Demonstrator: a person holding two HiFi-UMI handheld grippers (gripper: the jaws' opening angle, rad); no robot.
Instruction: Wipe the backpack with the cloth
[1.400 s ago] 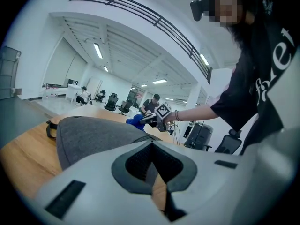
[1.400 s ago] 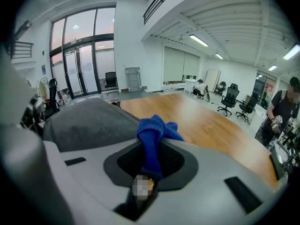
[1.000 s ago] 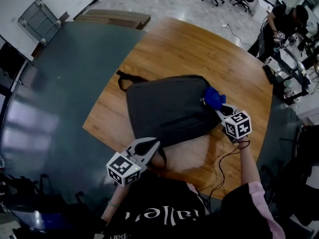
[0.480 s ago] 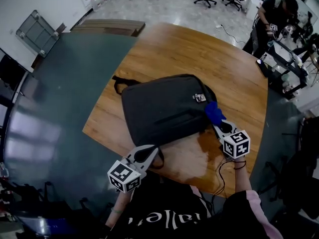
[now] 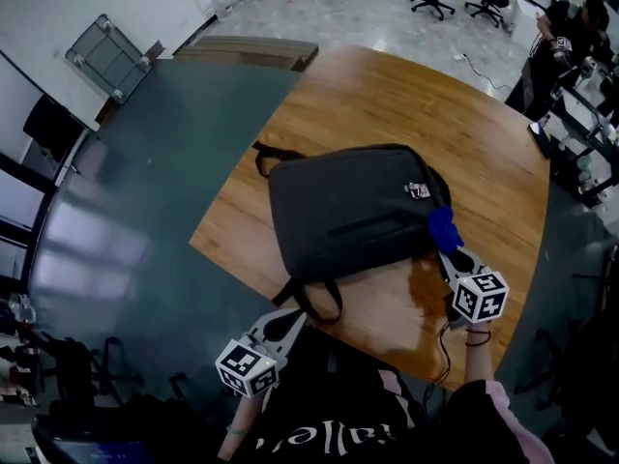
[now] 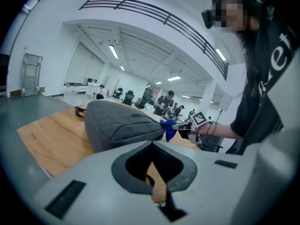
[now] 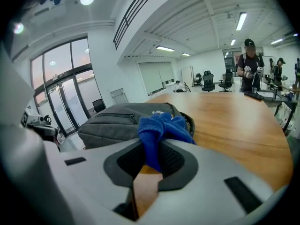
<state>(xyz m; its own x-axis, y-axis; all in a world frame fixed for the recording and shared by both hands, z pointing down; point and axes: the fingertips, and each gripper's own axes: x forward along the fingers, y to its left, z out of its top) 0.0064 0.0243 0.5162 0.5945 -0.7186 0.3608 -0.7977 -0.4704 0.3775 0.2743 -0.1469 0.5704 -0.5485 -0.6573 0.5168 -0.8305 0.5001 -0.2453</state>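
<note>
Between the jaws of the right gripper (image 7: 150,150) sits the blue cloth (image 7: 161,125), pinched tight. Its bunched top spills over the fingertips, and its lower end is lost inside the padded hollow. In the head view the right gripper (image 5: 449,251) presses the cloth (image 5: 444,227) against the near right edge of the grey backpack (image 5: 353,211). How much cloth lies under that edge cannot be seen.

The left gripper (image 6: 151,143) has its jaws drawn together with nothing between them. Through the hollow behind the tips only a sliver of wood and a dark strip show, too cut off to name. From above, the left gripper (image 5: 290,319) hangs at the bench's near edge, just short of the backpack's strap loop (image 5: 324,303) and apart from it. The person's dark shirt (image 5: 319,423) partly covers its rear.

The backpack (image 7: 117,121) lies flat near the middle of the wooden bench (image 5: 387,95), and its underside is out of sight. A small tag (image 5: 418,190) near its right end is too small to read. A darker patch (image 5: 424,280) marks the wood beside the right gripper. At the top right corner of the head view, a standing person (image 5: 571,27) is half cut off by the frame.
</note>
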